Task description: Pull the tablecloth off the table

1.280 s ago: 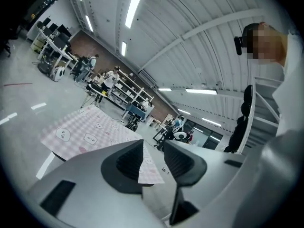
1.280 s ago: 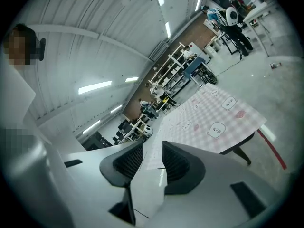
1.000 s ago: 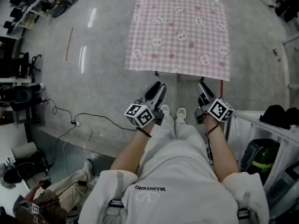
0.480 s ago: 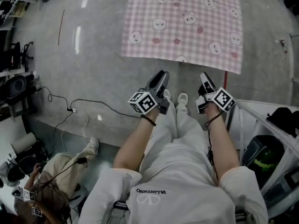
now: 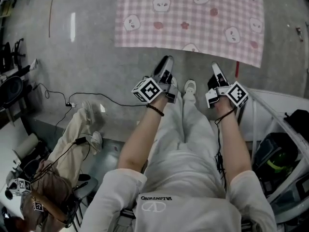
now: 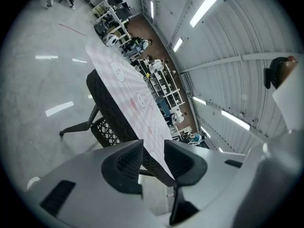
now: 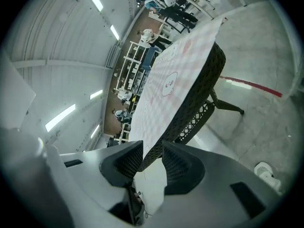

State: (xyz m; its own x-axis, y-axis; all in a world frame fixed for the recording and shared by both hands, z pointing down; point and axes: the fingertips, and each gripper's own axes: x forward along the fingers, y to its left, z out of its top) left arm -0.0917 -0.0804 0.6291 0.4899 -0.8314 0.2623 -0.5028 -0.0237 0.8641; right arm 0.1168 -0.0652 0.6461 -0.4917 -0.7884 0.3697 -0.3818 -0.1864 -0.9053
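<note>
**Grippers just short of the cloth**

The pink checked cloth (image 5: pixel 193 18) lies flat on the table (image 7: pixel 202 87), at 12 o'clock from the person. The left gripper (image 5: pixel 166 62) and right gripper (image 5: pixel 215 67) hover near its near edge, not touching, each with jaws narrowly apart and holding nothing

Matt cloth tablecloth (image 5: pixel 188 18), blk woven-look table rim (image 6: pixel 107 103), glossy smooth floor (image 5: pixel 87 66)
</note>
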